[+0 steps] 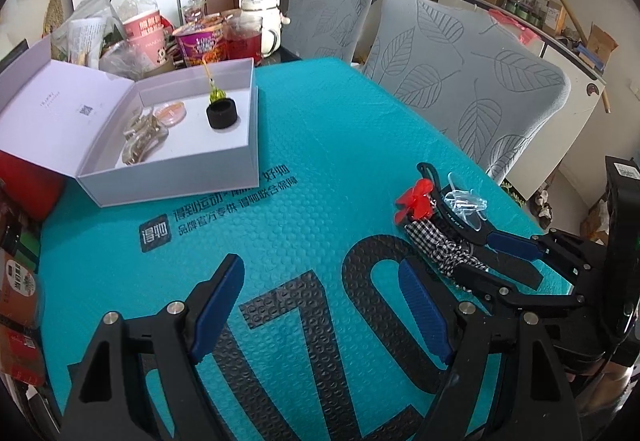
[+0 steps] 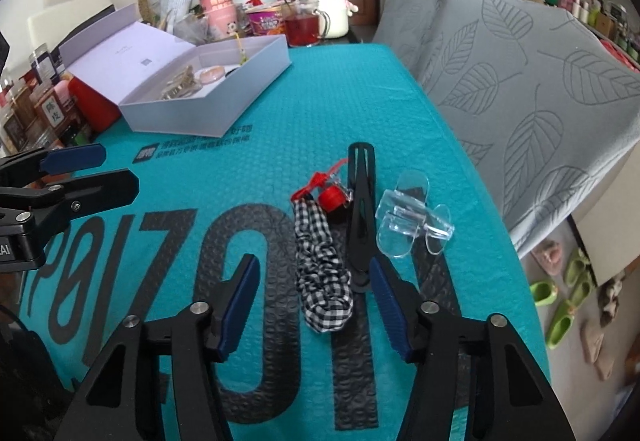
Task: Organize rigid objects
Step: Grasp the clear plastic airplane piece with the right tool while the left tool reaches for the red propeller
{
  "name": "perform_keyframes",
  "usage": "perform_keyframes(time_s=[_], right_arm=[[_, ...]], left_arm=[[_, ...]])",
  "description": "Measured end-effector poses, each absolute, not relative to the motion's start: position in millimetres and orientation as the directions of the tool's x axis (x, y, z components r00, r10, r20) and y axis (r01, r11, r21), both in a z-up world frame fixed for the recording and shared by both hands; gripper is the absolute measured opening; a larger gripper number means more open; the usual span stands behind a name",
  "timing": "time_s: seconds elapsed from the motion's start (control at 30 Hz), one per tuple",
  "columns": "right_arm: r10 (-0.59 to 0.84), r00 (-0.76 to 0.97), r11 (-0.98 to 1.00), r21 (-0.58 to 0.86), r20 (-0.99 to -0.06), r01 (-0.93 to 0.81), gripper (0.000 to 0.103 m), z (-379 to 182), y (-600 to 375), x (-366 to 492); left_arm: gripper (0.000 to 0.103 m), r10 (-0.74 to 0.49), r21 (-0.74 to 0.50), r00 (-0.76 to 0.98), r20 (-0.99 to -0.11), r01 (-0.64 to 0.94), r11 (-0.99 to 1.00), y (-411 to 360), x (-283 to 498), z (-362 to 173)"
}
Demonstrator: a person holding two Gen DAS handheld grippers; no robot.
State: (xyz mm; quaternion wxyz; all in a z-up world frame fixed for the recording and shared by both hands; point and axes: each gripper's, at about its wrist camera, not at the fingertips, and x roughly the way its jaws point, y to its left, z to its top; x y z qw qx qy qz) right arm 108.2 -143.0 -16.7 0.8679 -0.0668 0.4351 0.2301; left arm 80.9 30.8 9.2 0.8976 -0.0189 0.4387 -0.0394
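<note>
Right gripper (image 2: 314, 305): jaws apart over the near end of the gingham scrunchie (image 2: 324, 273), pads not pressing on it; right pad just beside the black hair clip (image 2: 360, 217)
Left gripper (image 1: 320, 305): jaws wide, nothing between them, only the teal bubble mat (image 1: 312, 145) below
Small heap: scrunchie, black clip, red-topped trinket (image 2: 331, 199) and clear plastic clip (image 2: 412, 221) lie close together on the mat, on the side nearest the grey leaf-patterned chairs (image 2: 520, 81)
White box (image 1: 248, 145): lid open, at the far left of the mat, well apart from the heap
Inside box: black ring-shaped piece (image 1: 222, 115) with a green charm, a pink round item (image 1: 171, 113), clear claw clips (image 1: 140, 137)
Beyond box: cups, red drink, white kettle (image 1: 262, 7)
</note>
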Motion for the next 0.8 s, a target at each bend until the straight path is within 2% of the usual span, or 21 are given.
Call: perform_keyframes(time_s=[0.8], right_arm=[[0.293, 0.532, 0.936, 0.124, -0.795, -0.33, 0.053, -26, -202, 126]], left_arm=[[0.08, -0.218, -0.161, 0.54, -0.813, 0.152, 0.975, -31, 111, -21]])
